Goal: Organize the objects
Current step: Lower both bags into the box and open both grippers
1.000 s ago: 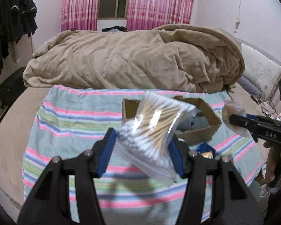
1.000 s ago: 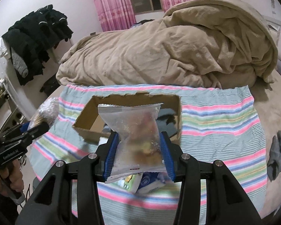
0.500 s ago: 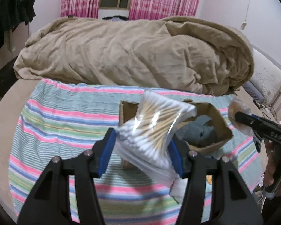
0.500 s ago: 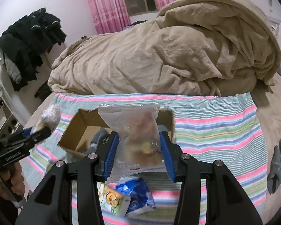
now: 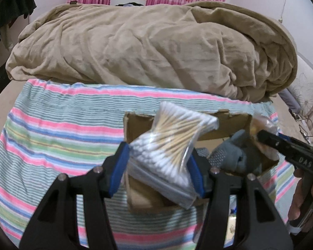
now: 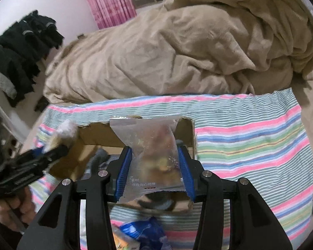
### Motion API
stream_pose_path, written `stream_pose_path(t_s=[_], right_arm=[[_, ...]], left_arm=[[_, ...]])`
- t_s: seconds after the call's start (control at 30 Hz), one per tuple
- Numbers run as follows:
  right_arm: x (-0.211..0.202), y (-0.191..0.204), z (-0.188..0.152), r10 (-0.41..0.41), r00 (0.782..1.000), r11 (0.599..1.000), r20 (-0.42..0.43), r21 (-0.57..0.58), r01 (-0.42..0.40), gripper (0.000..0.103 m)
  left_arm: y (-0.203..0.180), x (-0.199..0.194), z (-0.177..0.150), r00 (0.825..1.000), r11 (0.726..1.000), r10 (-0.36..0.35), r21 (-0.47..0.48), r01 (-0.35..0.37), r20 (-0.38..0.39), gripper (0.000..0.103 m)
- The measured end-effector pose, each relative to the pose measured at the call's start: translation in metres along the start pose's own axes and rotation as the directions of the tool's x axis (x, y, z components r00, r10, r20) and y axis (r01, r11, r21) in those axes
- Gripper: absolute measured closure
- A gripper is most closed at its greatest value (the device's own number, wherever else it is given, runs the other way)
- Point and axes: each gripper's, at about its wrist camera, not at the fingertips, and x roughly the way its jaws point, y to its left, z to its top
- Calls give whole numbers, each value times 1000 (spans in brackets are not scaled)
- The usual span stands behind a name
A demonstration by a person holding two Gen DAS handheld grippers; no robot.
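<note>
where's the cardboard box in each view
Left wrist: box right of centre, behind the swab bag held in the left gripper.
Right wrist: box centre-left, behind the snack bag in the right gripper.
Shared landmark: striped cloth.

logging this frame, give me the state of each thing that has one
left gripper: shut on bag of cotton swabs, held over the box
right gripper: shut on snack bag, held over the box
cardboard box: open, grey glove inside
blue packet: lying on striped cloth, outside the box
beige blanket: bunched up
</note>
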Motion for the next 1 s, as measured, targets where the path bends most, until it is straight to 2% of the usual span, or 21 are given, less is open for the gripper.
stream_pose_path(t_s=[0.23, 0.3, 0.37, 0.43, 0.5, 0.73, 1.0], right_arm=[[18, 8, 1, -68, 997, 998, -27, -15, 67, 53], [23, 7, -1, -88, 995, 996, -37, -16, 87, 53], [23, 9, -3, -112, 993, 993, -36, -28, 111, 51], [24, 12, -3, -129, 991, 991, -32, -50, 128, 45], [22, 15, -5, -132, 991, 990, -28, -63, 130, 35], [4, 18, -9, -109, 994, 992, -13, -62, 108, 35], [-32, 23, -18, -85, 996, 994, 16, -60, 86, 35]], left_arm=[[-5, 2, 4, 999, 999, 35, 18, -35, -24, 44], [-8, 0, 3, 999, 999, 38, 25, -38, -30, 39], [-8, -1, 2, 999, 999, 34, 22, -33, -36, 23], [-8, 0, 0, 998, 999, 32, 19, -31, -51, 22], [-9, -3, -3, 998, 1000, 25, 14, -24, -55, 22], [-12, -25, -7, 999, 1000, 18, 12, -18, -26, 22], [-17, -70, -19, 999, 1000, 13, 18, -13, 32, 22]])
